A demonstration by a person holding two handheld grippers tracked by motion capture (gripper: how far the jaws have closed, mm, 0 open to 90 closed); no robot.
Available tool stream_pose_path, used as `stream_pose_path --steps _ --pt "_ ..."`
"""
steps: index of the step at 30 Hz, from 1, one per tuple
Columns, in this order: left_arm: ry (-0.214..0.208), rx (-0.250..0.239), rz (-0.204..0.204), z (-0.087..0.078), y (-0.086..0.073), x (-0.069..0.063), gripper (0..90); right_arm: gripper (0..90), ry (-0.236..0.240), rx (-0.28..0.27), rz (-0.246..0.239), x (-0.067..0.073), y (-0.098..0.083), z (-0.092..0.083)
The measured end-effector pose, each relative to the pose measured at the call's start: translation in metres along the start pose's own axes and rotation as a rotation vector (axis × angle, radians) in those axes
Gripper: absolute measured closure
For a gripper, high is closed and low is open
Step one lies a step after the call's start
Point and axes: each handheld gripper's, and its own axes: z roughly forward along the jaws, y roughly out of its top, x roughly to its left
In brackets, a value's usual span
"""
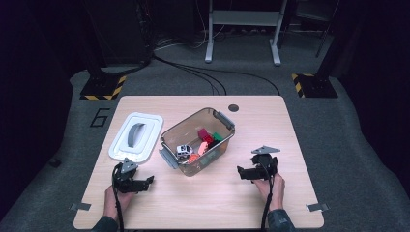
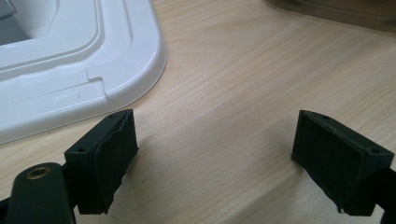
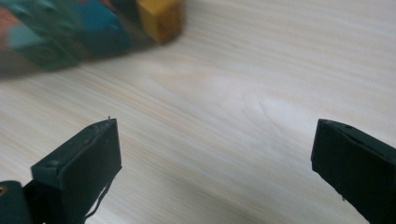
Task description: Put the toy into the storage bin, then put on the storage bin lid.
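Clear plastic bin (image 1: 197,140) of mixed toys sits mid-frame on the wooden counter (image 1: 270,125), white lid (image 1: 136,136) off at its left. Left claw (image 1: 147,181) and right claw (image 1: 240,171) gape wide, empty. Risk: careless reach could shove the bin.

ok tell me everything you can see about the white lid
The lid is white, looks like moulded plastic, a rounded rectangle with stepped ridges inside its rim and a grey curved handle across its middle. It lies flat on the table, off the bin and to its left, with a gap between them. Its near corner sits just beyond the left gripper, whose jaws stand open and apart from it.
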Motion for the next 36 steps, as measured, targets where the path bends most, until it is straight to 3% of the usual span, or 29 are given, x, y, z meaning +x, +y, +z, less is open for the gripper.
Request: stream_pose_path --steps 7,9,15,19,23,26,29,36 --pt "-0.013 0.014 0.006 -0.001 0.001 0.001 13.3 0.0 -0.045 -0.012 0.041 -0.019 -0.025 0.012" --pt "-0.012 -0.002 0.009 0.000 0.000 0.001 13.2 0.0 -0.054 -0.006 0.060 -0.023 -0.028 0.016" --pt "-0.016 0.001 0.016 0.000 0.000 0.002 12.7 0.0 -0.092 -0.027 0.018 -0.025 -0.033 0.020" --pt "-0.009 0.004 0.005 -0.001 0.000 0.000 12.6 0.0 -0.093 -0.026 0.019 -0.025 -0.033 0.020" --pt "-0.028 0.020 -0.005 -0.001 0.007 0.000 12.0 0.0 -0.094 -0.024 0.019 -0.024 -0.033 0.020" --pt "-0.024 0.003 -0.007 -0.006 0.017 -0.001 11.6 0.0 -0.094 -0.026 0.017 -0.025 -0.033 0.020" --pt "-0.017 -0.022 -0.017 -0.013 0.030 0.005 11.1 0.0 -0.092 -0.027 0.020 -0.025 -0.033 0.020" --pt "-0.004 -0.017 -0.070 -0.015 0.045 0.029 10.7 0.0 -0.091 -0.027 0.022 -0.025 -0.032 0.021"
